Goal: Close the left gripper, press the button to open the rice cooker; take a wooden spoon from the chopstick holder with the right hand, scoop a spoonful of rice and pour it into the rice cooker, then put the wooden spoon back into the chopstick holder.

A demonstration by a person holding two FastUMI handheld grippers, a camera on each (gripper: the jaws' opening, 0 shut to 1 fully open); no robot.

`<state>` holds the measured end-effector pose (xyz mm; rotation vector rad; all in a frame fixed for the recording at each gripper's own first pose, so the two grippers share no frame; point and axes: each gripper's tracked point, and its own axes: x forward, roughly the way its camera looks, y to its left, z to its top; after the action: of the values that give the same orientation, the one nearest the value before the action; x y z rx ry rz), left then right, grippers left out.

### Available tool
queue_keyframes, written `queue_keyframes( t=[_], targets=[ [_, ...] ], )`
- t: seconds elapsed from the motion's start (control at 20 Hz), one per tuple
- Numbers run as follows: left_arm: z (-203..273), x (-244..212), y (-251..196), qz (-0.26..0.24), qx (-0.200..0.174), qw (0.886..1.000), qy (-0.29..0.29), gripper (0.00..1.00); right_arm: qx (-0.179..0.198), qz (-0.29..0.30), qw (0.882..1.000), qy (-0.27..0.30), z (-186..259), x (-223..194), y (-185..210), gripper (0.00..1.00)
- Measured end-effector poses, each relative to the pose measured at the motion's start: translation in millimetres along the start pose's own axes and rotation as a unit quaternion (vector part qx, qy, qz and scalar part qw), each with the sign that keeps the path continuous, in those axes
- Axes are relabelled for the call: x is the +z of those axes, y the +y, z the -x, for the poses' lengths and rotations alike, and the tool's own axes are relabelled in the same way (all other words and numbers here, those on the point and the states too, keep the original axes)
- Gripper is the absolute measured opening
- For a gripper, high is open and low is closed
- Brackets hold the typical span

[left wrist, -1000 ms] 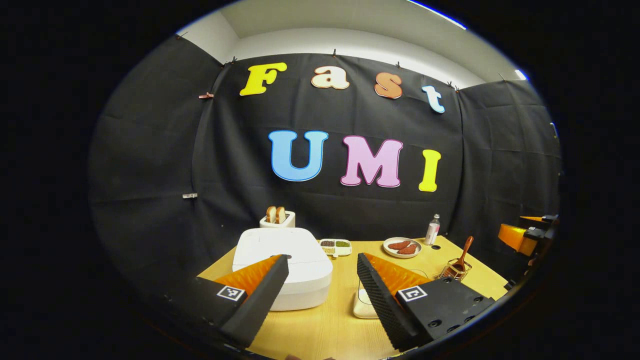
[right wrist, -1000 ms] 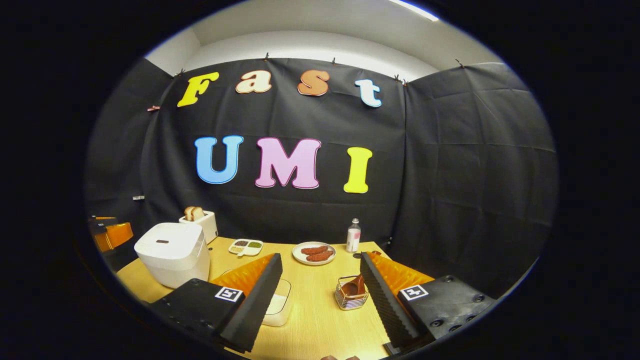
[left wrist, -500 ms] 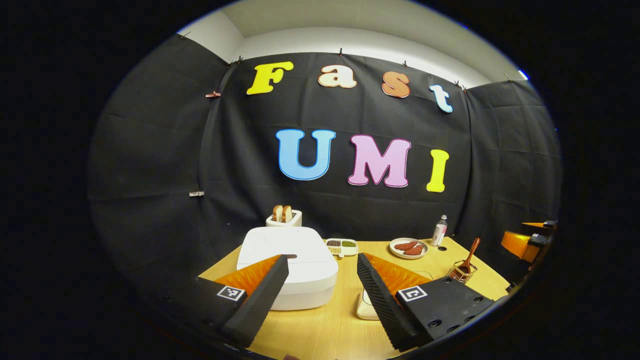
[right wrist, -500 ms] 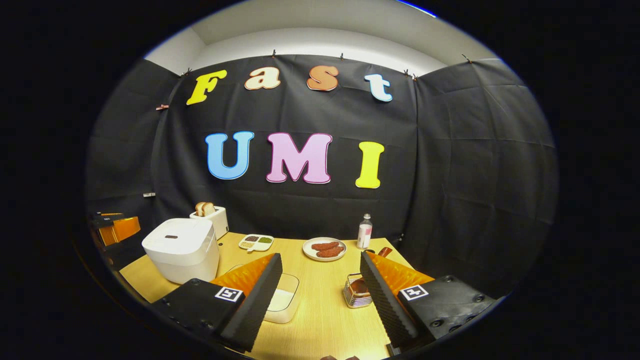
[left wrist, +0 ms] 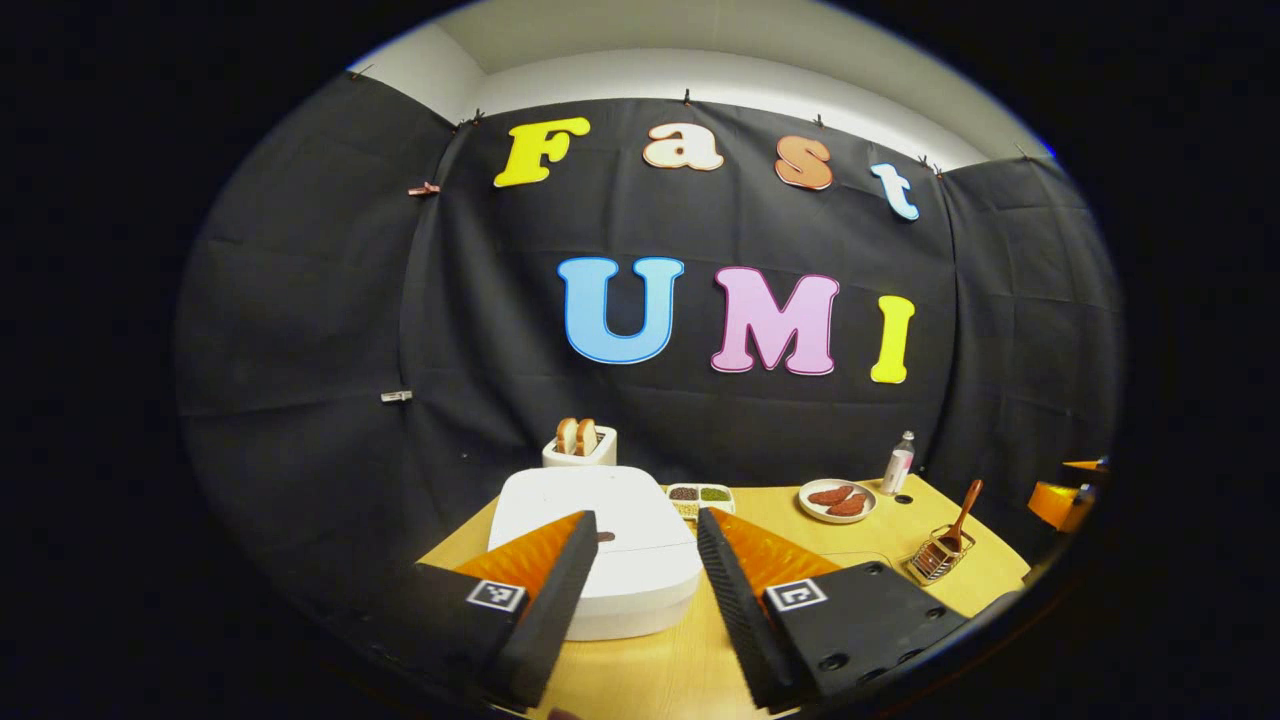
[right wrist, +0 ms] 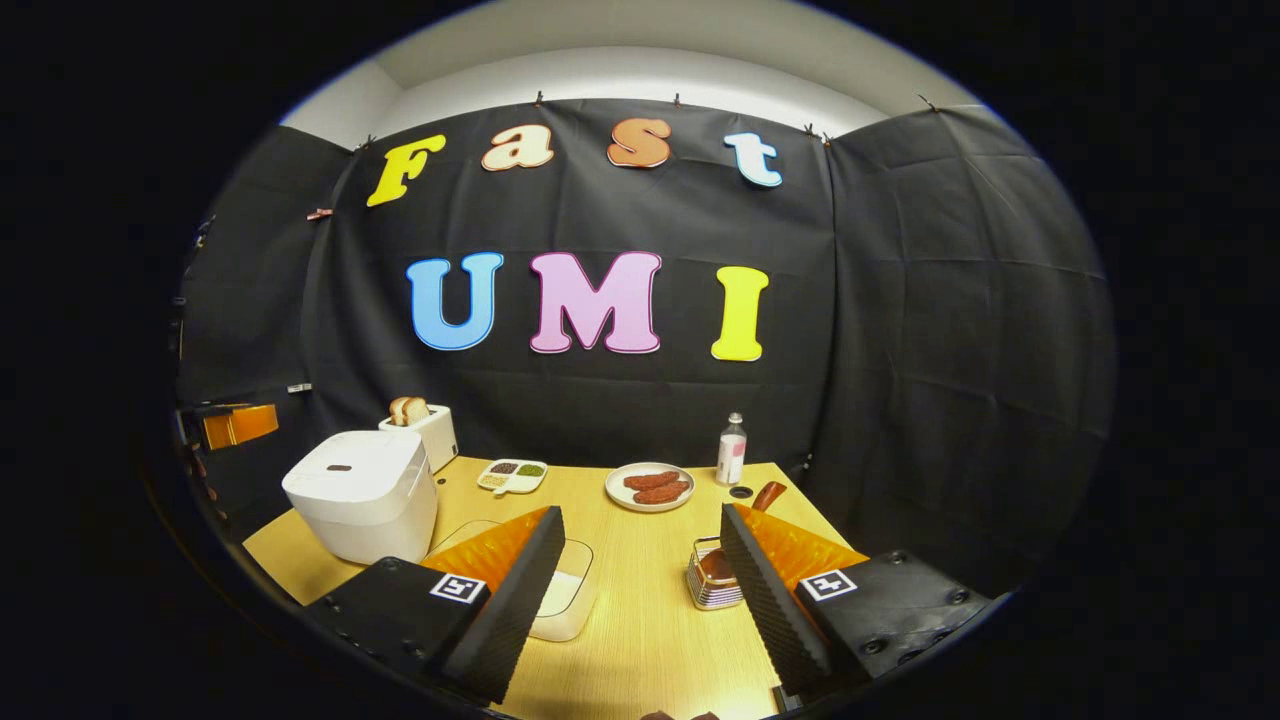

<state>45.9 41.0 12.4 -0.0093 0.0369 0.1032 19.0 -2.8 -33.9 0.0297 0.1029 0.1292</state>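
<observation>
With the left gripper (left wrist: 645, 535) fingers parted over the white, boxy plastic rice cooker (left wrist: 610, 545), bring them together first, then press the small dark button (left wrist: 604, 537) between them.

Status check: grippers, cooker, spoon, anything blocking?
Left gripper open, above rice cooker, lid down. Right gripper open, empty. Wooden spoon in chopstick holder. Nothing blocking.

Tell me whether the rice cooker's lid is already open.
No: in the right gripper view the rice cooker stands with its lid flat and shut, and the left gripper hangs open in front of it.
</observation>
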Motion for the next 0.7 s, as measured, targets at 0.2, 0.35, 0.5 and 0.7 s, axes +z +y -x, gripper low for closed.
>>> queue_keyframes(
  t=[0.2, 0.35, 0.5, 0.7],
  targets=[
    [-32, 1, 12, 0.001, 0.006, 1.0, 0.026, 0.42, -0.004, -0.002, 1.0, 0.001, -7, 0, -8, 0.98],
    [-59, 7, 24, 0.005, 0.01, 0.999, 0.036, 0.23, -0.004, 0.005, 1.0, 0.001, -10, 1, -11, 0.98],
    [-91, 1, 48, 0.007, 0.032, 0.998, 0.055, 0.08, -0.009, 0.01, 1.0, -0.001, -15, 3, -16, 0.98],
    [-133, -37, 56, 0.03, 0.013, 0.991, 0.126, 0.07, -0.015, 0.012, 1.0, 0.009, -17, -2, -23, 0.98]
  ],
)
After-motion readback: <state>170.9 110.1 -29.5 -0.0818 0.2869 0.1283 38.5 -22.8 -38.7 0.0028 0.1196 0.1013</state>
